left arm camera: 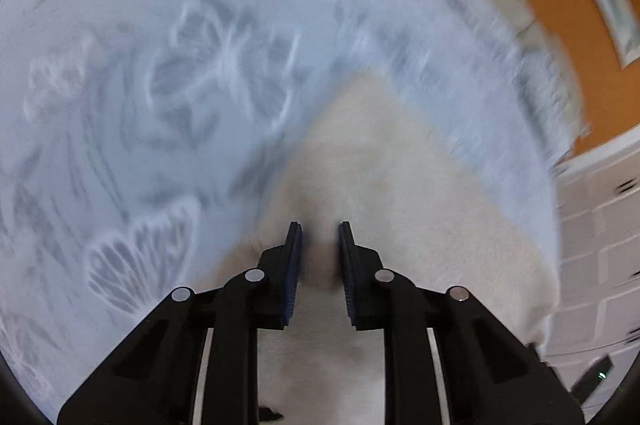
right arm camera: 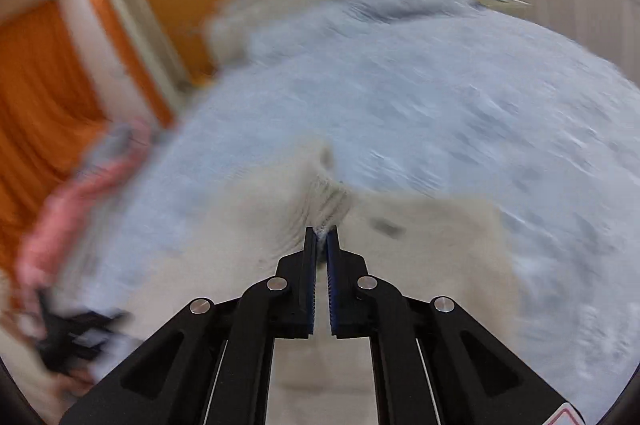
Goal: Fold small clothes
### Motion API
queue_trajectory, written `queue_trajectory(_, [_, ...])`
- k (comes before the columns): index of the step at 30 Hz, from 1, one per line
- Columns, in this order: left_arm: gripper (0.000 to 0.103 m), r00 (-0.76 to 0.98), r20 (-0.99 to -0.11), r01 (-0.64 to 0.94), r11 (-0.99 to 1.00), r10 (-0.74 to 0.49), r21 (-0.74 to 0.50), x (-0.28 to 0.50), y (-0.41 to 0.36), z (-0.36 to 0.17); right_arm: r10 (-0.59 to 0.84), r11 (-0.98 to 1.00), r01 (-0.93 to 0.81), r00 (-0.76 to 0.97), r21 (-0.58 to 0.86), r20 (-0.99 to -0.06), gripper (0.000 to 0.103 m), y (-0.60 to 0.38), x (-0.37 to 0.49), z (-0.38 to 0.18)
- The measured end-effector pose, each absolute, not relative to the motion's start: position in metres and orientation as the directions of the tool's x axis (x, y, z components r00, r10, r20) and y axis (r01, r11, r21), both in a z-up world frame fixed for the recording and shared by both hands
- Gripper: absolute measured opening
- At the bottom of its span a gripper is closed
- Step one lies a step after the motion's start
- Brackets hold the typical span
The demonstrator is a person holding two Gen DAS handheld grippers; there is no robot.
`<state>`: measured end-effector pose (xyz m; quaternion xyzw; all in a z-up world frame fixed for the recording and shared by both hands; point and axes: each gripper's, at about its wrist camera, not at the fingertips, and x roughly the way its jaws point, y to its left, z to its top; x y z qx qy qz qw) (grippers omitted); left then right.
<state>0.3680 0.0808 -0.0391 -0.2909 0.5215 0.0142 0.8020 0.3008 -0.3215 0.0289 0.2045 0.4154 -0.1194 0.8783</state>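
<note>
Blue bedspread (left arm camera: pixel 120 85) carries cream garment (right arm camera: pixel 420 225), right gripper (right arm camera: pixel 321 237) pinching it, left gripper (left arm camera: pixel 320 229) parted above.

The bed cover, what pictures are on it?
The pale blue bed cover carries white butterfly outlines, clearest in the left wrist view.

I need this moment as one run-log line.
left gripper: open over garment | right gripper: shut on garment | bed: under garment
</note>
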Motion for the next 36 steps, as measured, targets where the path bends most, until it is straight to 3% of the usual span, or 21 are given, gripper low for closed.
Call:
queue_trajectory(2, [0.009,0.458,-0.846,-0.344,0.822,-0.274,-0.453,0.365,0.079,-0.043,0.001,0.852,0.449,0.516,0.271,-0.857,0.004,-0.342,0.300,-0.018])
queue_trajectory(6, [0.009,0.461,-0.843,-0.365,0.806,-0.278,-0.466,0.357,0.088,-0.030,0.047,0.800,0.431,0.648,0.417,-0.760,0.004,-0.359,0.276,0.013])
queue_trajectory(8, [0.008,0.445,-0.855,-0.343,0.831,-0.268,-0.439,0.356,0.085,-0.037,-0.003,0.839,0.414,0.654,0.354,-0.757,0.004,-0.353,0.279,0.019])
queue_trajectory(11, [0.007,0.451,-0.864,-0.293,0.878,-0.223,-0.379,0.352,0.076,-0.036,0.011,0.874,0.419,0.489,0.245,-0.872,0.004,-0.355,0.299,-0.032])
queue_trajectory(22, [0.012,0.476,-0.859,-0.251,0.908,-0.187,-0.336,0.311,0.094,-0.003,0.021,0.878,0.364,0.618,0.310,-0.786,0.016,-0.342,0.259,0.021])
queue_trajectory(23, [0.012,0.472,-0.861,-0.249,0.908,-0.190,-0.337,0.314,0.091,-0.004,0.024,0.880,0.364,0.609,0.306,-0.792,0.019,-0.339,0.257,0.019])
queue_trajectory(24, [0.014,0.469,-0.859,-0.243,0.905,-0.205,-0.348,0.322,0.086,-0.004,0.015,0.878,0.374,0.600,0.297,-0.800,0.029,-0.340,0.263,0.016])
queue_trajectory(25, [0.025,0.470,-0.854,-0.233,0.902,-0.223,-0.364,0.329,0.082,-0.004,0.000,0.875,0.390,0.593,0.287,-0.805,0.049,-0.341,0.268,0.013])
queue_trajectory(26, [0.038,0.468,-0.851,-0.230,0.896,-0.241,-0.380,0.340,0.076,-0.007,-0.014,0.867,0.416,0.570,0.274,-0.821,0.062,-0.346,0.284,0.005])
queue_trajectory(27, [0.036,0.457,-0.857,-0.239,0.896,-0.237,-0.375,0.345,0.073,-0.012,-0.017,0.861,0.432,0.551,0.268,-0.834,0.070,-0.347,0.288,0.000])
queue_trajectory(29, [0.031,0.421,-0.879,-0.255,0.901,-0.222,-0.350,0.360,0.066,-0.022,0.008,0.846,0.456,0.507,0.276,-0.862,0.049,-0.350,0.305,-0.015])
queue_trajectory(30, [0.026,0.395,-0.899,-0.259,0.916,-0.190,-0.307,0.366,0.063,-0.028,0.073,0.846,0.431,0.490,0.314,-0.868,0.006,-0.349,0.318,-0.018])
queue_trajectory(31, [0.019,0.384,-0.908,-0.257,0.925,-0.169,-0.281,0.368,0.062,-0.031,0.091,0.851,0.408,0.507,0.331,-0.857,0.008,-0.346,0.322,-0.011])
queue_trajectory(34, [0.019,0.390,-0.910,-0.226,0.943,-0.142,-0.244,0.368,0.060,-0.036,0.048,0.894,0.294,0.689,0.339,-0.723,0.007,-0.335,0.310,0.051])
queue_trajectory(36, [0.019,0.400,-0.908,-0.203,0.955,-0.123,-0.219,0.365,0.056,-0.038,-0.012,0.898,0.306,0.733,0.315,-0.680,0.006,-0.344,0.298,0.055])
